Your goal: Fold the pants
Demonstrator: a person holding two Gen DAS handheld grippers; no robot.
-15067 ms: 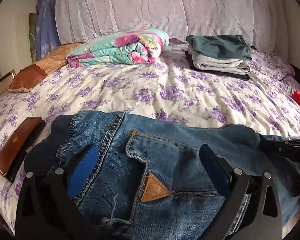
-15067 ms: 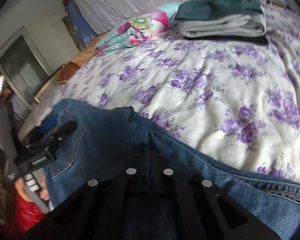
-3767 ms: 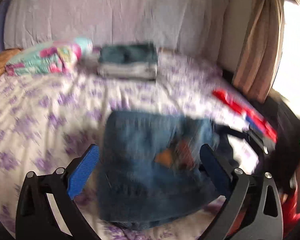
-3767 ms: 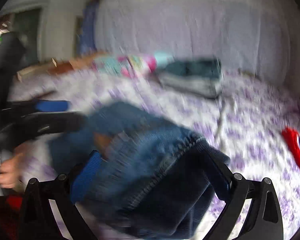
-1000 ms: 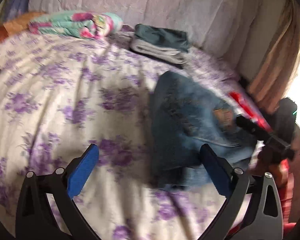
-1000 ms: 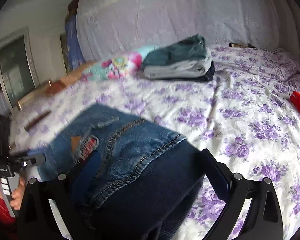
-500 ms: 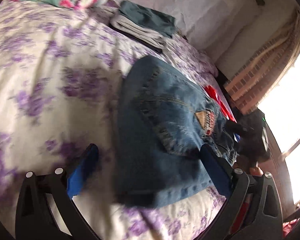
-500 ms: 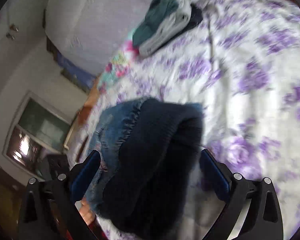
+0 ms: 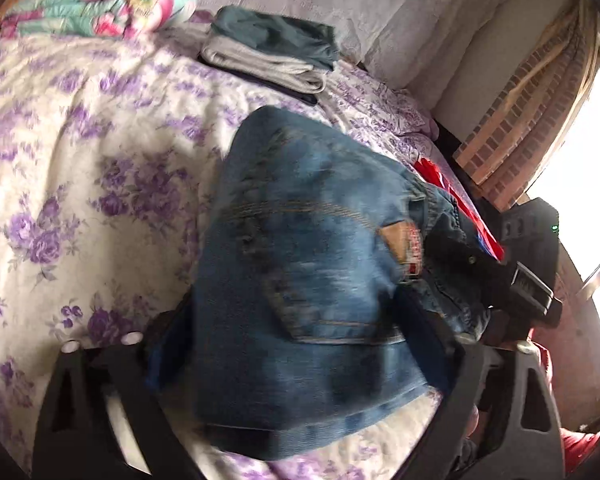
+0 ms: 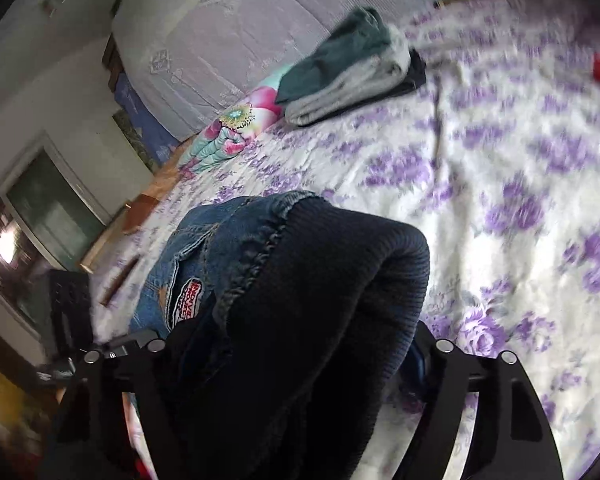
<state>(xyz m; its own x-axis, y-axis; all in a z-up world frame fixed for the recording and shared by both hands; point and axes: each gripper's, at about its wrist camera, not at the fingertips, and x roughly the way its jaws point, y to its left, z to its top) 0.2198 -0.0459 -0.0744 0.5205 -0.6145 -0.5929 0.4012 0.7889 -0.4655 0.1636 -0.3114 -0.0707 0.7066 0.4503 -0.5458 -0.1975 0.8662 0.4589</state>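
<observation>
The folded blue jeans lie on the flowered bedspread, back pocket and leather patch up. My left gripper straddles their near edge with its jaws wide apart, the bundle between them. My right gripper also stands wide around the other end of the jeans, where the dark ribbed waistband bulges up between the fingers. The right gripper also shows in the left wrist view at the jeans' far right end. Whether either one presses the cloth I cannot tell.
A stack of folded clothes and a rolled floral quilt lie at the head of the bed by the white-covered headboard. A red item lies at the bed's right edge, below a brick wall and bright window.
Both grippers have moved in over the folded jeans, which now fill the space between their fingers. The views have tilted and the bundle sits closer.
</observation>
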